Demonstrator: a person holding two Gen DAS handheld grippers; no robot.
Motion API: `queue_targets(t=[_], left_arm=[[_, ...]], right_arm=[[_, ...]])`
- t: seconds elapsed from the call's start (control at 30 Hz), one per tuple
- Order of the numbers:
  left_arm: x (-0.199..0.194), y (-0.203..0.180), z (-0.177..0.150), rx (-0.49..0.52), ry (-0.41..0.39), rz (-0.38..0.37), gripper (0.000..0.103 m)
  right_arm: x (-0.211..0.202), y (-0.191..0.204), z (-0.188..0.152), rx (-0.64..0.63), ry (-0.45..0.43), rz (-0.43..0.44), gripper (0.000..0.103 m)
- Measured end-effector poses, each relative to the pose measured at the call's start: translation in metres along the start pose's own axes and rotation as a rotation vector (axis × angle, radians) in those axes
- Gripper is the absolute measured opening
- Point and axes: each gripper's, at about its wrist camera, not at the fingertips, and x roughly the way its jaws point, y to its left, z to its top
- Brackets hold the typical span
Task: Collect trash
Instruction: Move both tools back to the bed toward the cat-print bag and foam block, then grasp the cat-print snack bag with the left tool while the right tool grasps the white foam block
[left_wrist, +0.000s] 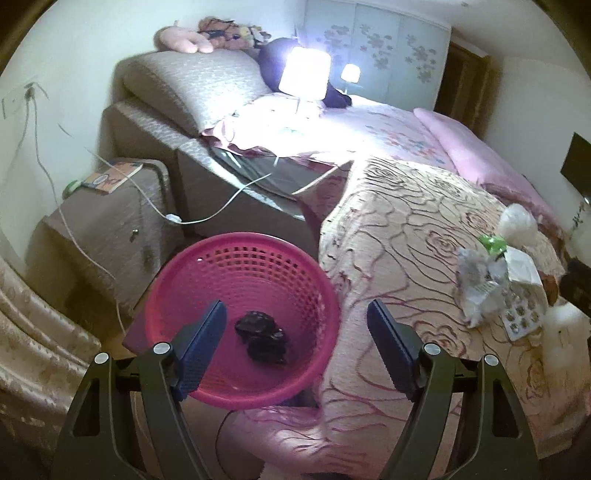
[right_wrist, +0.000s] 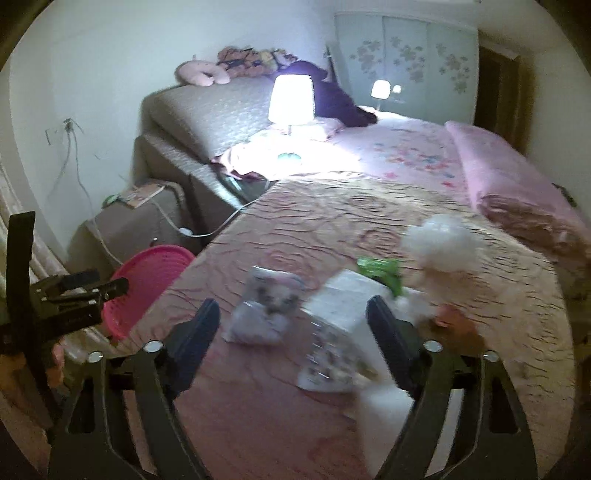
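The left gripper (left_wrist: 295, 328) hangs wide open and empty over the pink basket (left_wrist: 184, 295) — a crumpled black wrapper (left_wrist: 263, 336) lies inside, between its jaws. The right gripper (right_wrist: 291, 328) is also spread wide, empty — a blurred grey packet (right_wrist: 264, 312) and a white blister-pack sheet (right_wrist: 332, 332) lie between its jaws on the bedspread (right_wrist: 332, 221).

The left gripper (left_wrist: 297, 325) has two black angular arms with triangular cut-outs, four round silver screws (left_wrist: 162, 348) at their joints, and dark blue ribbed pads (left_wrist: 205, 343) on the fingers. The right gripper (right_wrist: 293, 325) is of the same build: black arms, silver screws (right_wrist: 430, 346), dark blue pads (right_wrist: 391, 345), blurred in its own view. Left of the basket (right_wrist: 147, 280), the left gripper's black body shows from the side, with bare skin (right_wrist: 57, 356) of the hand beneath it.
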Motion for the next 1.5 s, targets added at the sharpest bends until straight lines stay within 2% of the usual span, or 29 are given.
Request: queue_targets(t=[0.1, 0.27, 0.4, 0.6, 0.77, 0.83, 0.87, 1.1, 1.3, 1.5], left_arm=[[0.000, -0.009, -0.002, 0.020, 0.005, -0.010, 0.075], [0.000, -0.026, -0.006, 0.065, 0.008, -0.029, 0.075], [-0.001, -0.041, -0.009, 0.096, 0.010, -0.047, 0.075], [-0.001, -0.063, -0.011, 0.136, 0.019, -0.077, 0.075], [0.005, -0.083, -0.008, 0.161, 0.036, -0.116, 0.076], [0.007, -0.092, -0.007, 0.175, 0.043, -0.128, 0.076], [0.008, -0.097, -0.007, 0.186, 0.044, -0.136, 0.076], [0.019, -0.130, -0.004, 0.235, 0.070, -0.192, 0.077], [0.029, -0.157, 0.002, 0.269, 0.091, -0.234, 0.077], [0.052, -0.163, 0.007, 0.235, 0.144, -0.234, 0.076]], right_arm=[[-0.014, -0.020, -0.011, 0.021, -0.004, -0.030, 0.089], [-0.021, -0.049, -0.040, 0.042, 0.051, -0.073, 0.089], [-0.018, -0.058, -0.057, 0.058, 0.081, -0.068, 0.089], [-0.015, -0.062, -0.064, 0.072, 0.081, -0.049, 0.089], [-0.010, -0.065, -0.069, 0.088, 0.109, -0.034, 0.066], [-0.010, -0.066, -0.070, 0.088, 0.116, -0.030, 0.052], [-0.010, -0.067, -0.071, 0.092, 0.117, -0.025, 0.050], [-0.026, -0.075, -0.068, 0.127, 0.061, -0.011, 0.048], [-0.031, -0.083, -0.068, 0.151, 0.050, -0.008, 0.048], [-0.031, -0.088, -0.071, 0.182, 0.055, 0.012, 0.048]])
